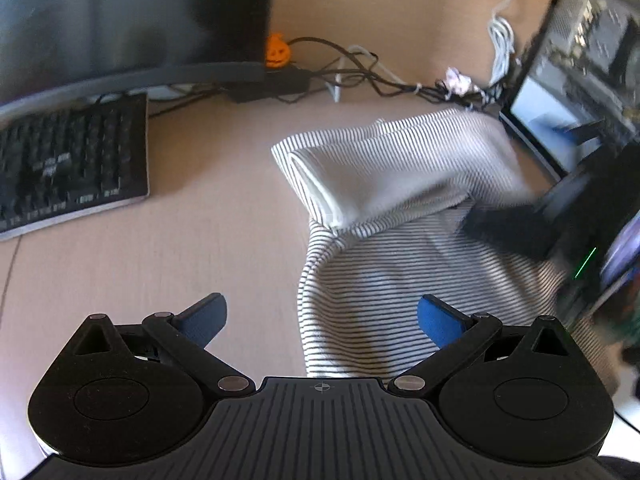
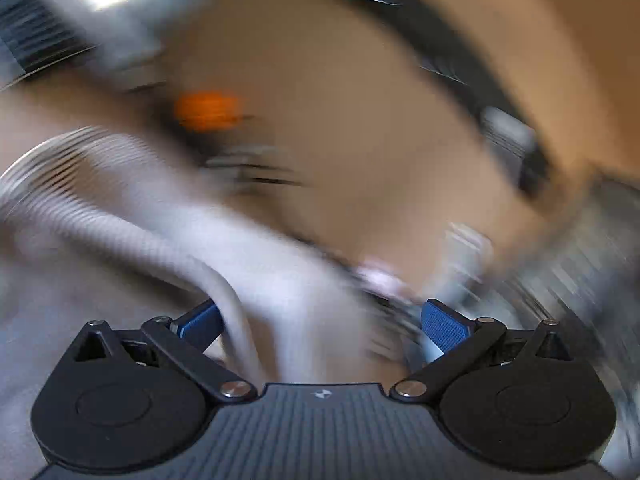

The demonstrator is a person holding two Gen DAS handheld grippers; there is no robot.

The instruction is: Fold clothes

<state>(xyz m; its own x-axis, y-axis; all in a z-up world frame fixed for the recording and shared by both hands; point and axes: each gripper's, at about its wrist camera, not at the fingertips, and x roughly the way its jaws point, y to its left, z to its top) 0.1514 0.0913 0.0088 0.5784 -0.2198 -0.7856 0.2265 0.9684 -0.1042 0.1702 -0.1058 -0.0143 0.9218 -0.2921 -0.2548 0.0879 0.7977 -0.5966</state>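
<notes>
Stripes are running all over the shirt (image 1: 384, 280), which is lying on the tan desk (image 1: 208, 248) with its top part folded over. The black keyboard (image 1: 72, 164) is sitting well to the left of the shirt, and a little orange pumpkin (image 1: 277, 50) is standing behind it. The left gripper (image 1: 322, 322) is hanging over the shirt's near edge, jaws wide and holding nothing. The right gripper (image 2: 322, 322) is looking wide open too, with blurry white cloth (image 2: 248, 248) lying between its blue fingers (image 2: 442, 326).
</notes>
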